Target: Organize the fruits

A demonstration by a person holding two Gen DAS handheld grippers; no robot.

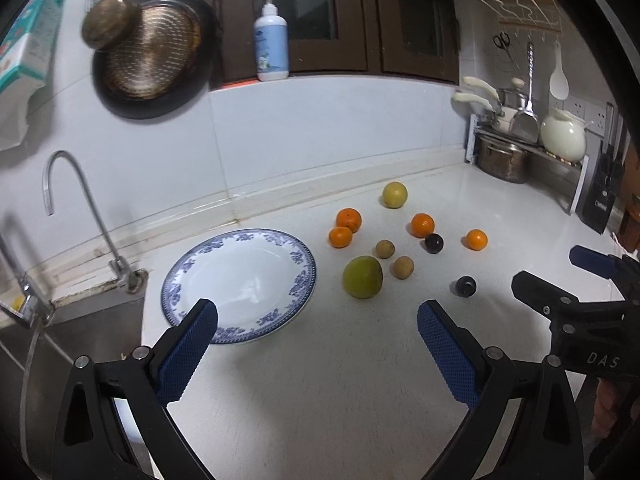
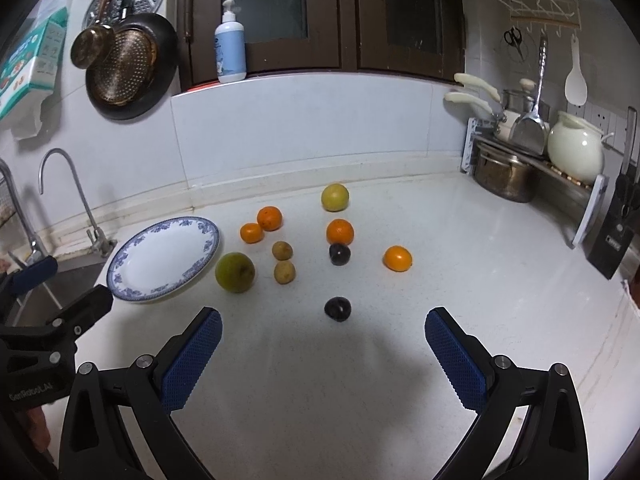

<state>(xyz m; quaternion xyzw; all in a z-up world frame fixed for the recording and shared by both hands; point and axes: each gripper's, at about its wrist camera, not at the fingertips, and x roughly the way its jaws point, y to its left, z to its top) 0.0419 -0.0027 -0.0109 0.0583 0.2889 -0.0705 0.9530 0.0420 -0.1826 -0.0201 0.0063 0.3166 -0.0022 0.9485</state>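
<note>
While the plate sits bare, we hold both grippers wide and empty. Nothing is gathered yet. Next, we judge, the right closes on the near dark fruit.

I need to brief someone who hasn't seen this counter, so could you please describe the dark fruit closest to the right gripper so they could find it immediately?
Start at the blue-patterned plate beside the sink, then look right across the white counter past the big green fruit. The dark plum lies alone at the front, ahead of the open right gripper. The other plum sits farther back, just in front of an orange.

Soap bottle, faucet, pot
</note>
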